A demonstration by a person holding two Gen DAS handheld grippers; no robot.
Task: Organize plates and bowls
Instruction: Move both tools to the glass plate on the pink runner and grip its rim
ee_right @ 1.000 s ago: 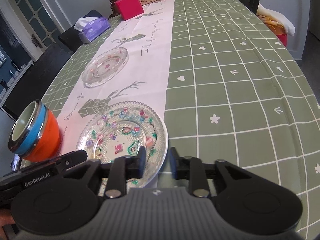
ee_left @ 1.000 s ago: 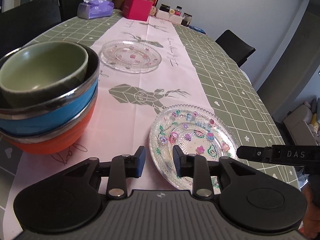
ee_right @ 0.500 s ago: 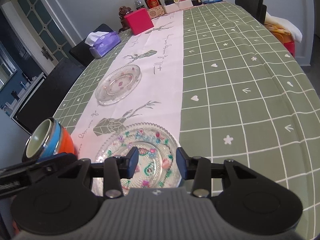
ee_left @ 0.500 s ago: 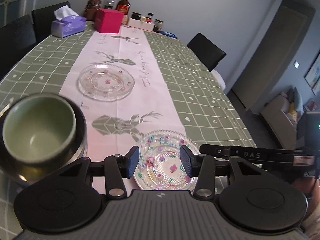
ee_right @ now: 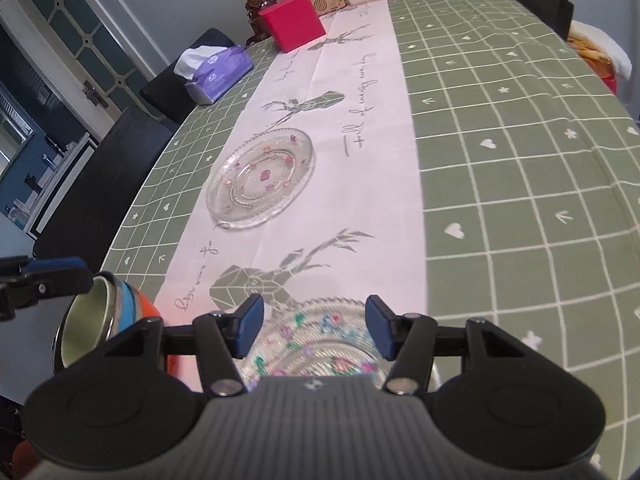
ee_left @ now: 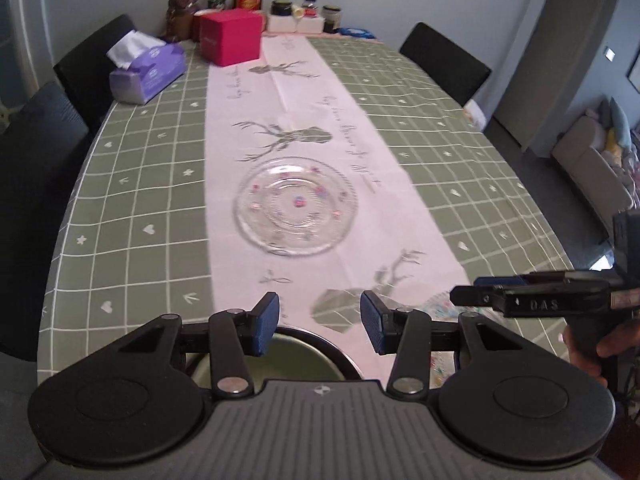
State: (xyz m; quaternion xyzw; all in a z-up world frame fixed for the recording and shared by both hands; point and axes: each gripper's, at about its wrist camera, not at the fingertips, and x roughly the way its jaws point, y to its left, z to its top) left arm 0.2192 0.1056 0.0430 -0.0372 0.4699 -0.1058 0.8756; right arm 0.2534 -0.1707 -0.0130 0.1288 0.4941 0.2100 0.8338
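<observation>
A clear glass plate [ee_left: 296,210] lies on the pink runner mid-table; it also shows in the right wrist view [ee_right: 260,178]. A second glass plate with coloured flowers [ee_right: 320,340] lies right under my open, empty right gripper [ee_right: 314,330]. A stack of bowls [ee_right: 100,320], green inside blue inside orange, stands left of it. My left gripper [ee_left: 318,328] is open and empty above the green bowl [ee_left: 296,356], whose rim shows between the fingers. The right gripper also shows in the left wrist view [ee_left: 540,300].
A purple tissue box [ee_left: 148,74], a pink box [ee_left: 232,36], bottles and jars stand at the far end of the table. Black chairs [ee_left: 444,64] line both sides. The table edge curves down at the left and right.
Both grippers have lifted and pulled back and opened wider. The left gripper now sits over the bowl stack, with the far plate centred in its view. The flowered plate stays on the table.
</observation>
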